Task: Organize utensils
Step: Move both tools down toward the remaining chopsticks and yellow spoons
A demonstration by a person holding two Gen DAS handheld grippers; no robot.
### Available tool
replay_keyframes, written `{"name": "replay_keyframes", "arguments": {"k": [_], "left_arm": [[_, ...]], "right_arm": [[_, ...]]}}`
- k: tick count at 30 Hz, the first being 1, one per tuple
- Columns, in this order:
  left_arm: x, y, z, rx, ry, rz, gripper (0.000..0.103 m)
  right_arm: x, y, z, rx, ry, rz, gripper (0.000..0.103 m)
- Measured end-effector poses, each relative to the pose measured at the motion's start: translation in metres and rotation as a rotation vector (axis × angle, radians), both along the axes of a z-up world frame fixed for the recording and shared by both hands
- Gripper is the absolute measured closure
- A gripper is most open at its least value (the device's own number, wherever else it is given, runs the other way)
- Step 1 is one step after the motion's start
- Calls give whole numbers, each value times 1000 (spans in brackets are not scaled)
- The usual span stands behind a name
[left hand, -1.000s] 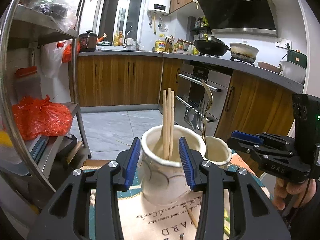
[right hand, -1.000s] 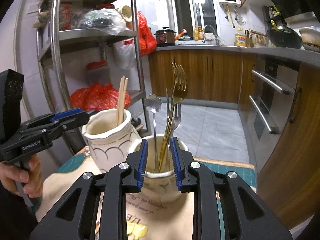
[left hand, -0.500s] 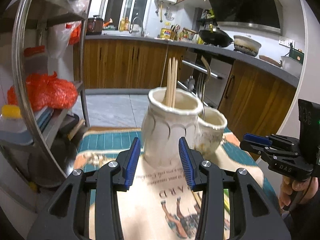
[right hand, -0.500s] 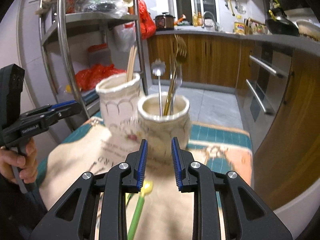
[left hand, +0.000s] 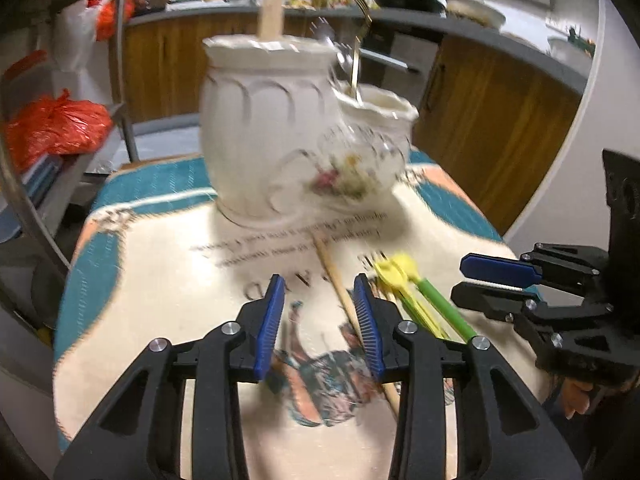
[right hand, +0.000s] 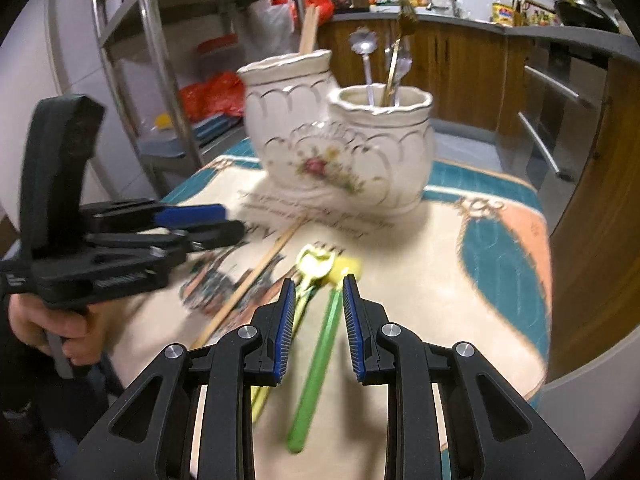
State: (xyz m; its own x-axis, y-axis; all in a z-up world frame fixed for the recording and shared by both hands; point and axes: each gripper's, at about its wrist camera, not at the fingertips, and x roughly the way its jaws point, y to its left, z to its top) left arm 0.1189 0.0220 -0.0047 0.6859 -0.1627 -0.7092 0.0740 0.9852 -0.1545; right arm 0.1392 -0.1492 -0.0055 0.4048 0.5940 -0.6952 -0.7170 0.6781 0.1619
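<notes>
Fingers of the left gripper (left hand: 318, 312) stand apart at lower centre of its view and are closing; a wooden chopstick (left hand: 348, 312) lying on the printed cloth (left hand: 160, 280) runs just inside the right pad (left hand: 368, 320), contact not resolvable through blur. Right gripper (right hand: 319, 312): fingers apart at lower centre of its view, straddling a green-handled utensil (right hand: 316, 368) with a yellow head; pads clear of it. A second yellow-green utensil (right hand: 310, 268) lies just to its left, handle hidden under the left finger. Both grippers tilt down toward the cloth. A hand (right hand: 60, 328) grips the left gripper's handle at left edge. Ceramic double holder (right hand: 340, 144) sits upper centre; tall pot holds chopsticks (right hand: 308, 36), short pot metal cutlery (right hand: 394, 68). Left view heavily motion-blurred; utensil types indistinct.
</notes>
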Motion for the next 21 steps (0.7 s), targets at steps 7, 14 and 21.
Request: {"name": "replay_keyframes", "arguments": {"k": [7, 14, 21], "left_arm": [[5, -17, -16, 43, 73, -55, 75], [4, -25, -16, 129, 86, -88, 88], [0, -12, -12, 168, 145, -154, 95]], "right_arm": [[-9, 14, -9, -66, 39, 51, 77], [-3, 23, -14, -118, 80, 84, 80], [4, 36, -10, -239, 115, 164, 83]]}}
